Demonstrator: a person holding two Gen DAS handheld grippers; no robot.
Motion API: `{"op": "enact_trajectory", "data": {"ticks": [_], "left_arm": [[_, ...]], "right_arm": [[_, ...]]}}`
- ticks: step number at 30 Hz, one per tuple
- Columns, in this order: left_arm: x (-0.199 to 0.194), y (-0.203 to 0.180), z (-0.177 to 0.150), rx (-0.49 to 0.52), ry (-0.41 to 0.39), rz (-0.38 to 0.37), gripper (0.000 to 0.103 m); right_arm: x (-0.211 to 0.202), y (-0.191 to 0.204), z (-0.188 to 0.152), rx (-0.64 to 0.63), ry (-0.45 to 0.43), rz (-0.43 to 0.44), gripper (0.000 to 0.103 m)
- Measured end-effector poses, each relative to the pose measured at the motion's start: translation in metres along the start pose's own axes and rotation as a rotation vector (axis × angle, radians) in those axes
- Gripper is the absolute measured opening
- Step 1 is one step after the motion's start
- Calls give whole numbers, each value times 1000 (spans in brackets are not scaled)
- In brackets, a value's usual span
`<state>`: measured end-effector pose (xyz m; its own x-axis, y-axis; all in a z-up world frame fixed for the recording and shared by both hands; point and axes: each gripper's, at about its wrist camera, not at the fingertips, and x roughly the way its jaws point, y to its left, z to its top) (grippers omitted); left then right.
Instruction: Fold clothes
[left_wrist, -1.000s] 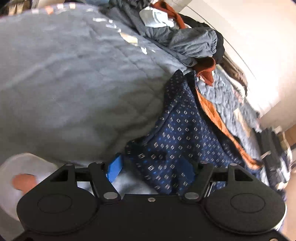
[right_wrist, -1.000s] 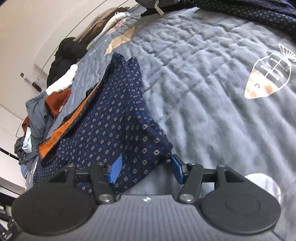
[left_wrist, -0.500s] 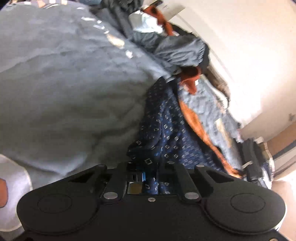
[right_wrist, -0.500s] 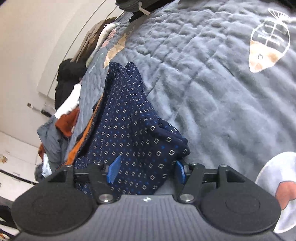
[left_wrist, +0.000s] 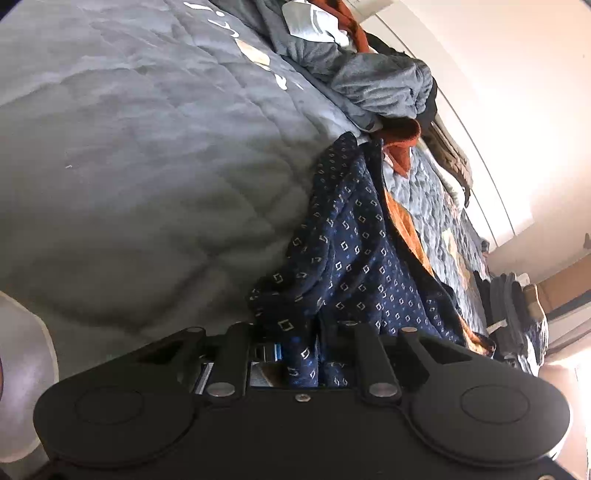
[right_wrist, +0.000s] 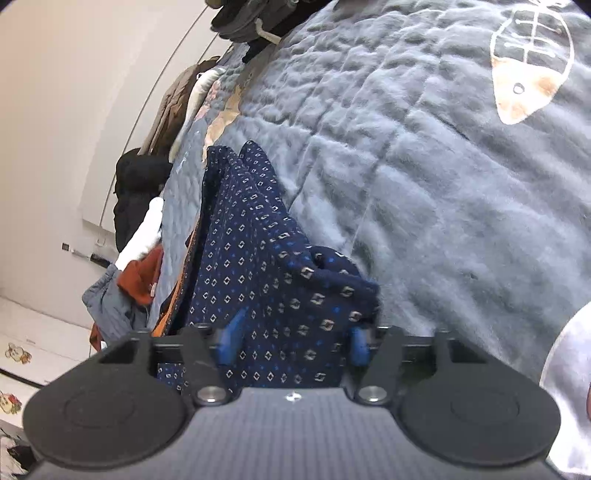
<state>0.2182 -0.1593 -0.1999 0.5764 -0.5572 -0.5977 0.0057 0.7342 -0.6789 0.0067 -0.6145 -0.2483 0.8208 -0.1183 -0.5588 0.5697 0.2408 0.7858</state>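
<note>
A navy garment (left_wrist: 354, 251) with small diamond print and an orange lining (left_wrist: 404, 225) lies on the grey quilted bedspread (left_wrist: 147, 155). My left gripper (left_wrist: 295, 350) is shut on one near corner of it, with cloth bunched between the closed fingers. In the right wrist view the same garment (right_wrist: 251, 236) stretches away from me. Its other near corner sits between the blue pads (right_wrist: 231, 338) of my right gripper (right_wrist: 293, 341), which stands open around the cloth.
A heap of grey and rust-orange clothes (left_wrist: 376, 77) lies at the far end of the bed, seen again as a clothes pile (right_wrist: 125, 288) by the wall. The bedspread (right_wrist: 461, 184) bears a fish print (right_wrist: 528, 62). Dark bags (left_wrist: 509, 302) sit at the right.
My left gripper closed on the garment's corner and has lifted it slightly. My right gripper moved forward so that the other corner now sits between its open pads.
</note>
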Motion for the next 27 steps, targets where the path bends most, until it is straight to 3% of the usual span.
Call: {"op": "enact_trajectory", "data": {"ticks": [1, 11, 17, 22, 27], "left_arm": [[-1, -1, 0, 6, -2, 0, 11], [-17, -8, 6, 4, -25, -4, 7], [-52, -18, 13, 13, -27, -28, 6], [-88, -20, 12, 50, 29, 11, 6], [-113, -10, -7, 116, 114, 111, 6]], "right_arm": [[-1, 0, 0, 8, -5, 4, 11], [-21, 3, -4, 76, -61, 41, 9], [-51, 17, -10, 105, -51, 86, 8], [-92, 32, -17, 89, -32, 102, 8], [-128, 17, -35, 79, 39, 36, 8]]}}
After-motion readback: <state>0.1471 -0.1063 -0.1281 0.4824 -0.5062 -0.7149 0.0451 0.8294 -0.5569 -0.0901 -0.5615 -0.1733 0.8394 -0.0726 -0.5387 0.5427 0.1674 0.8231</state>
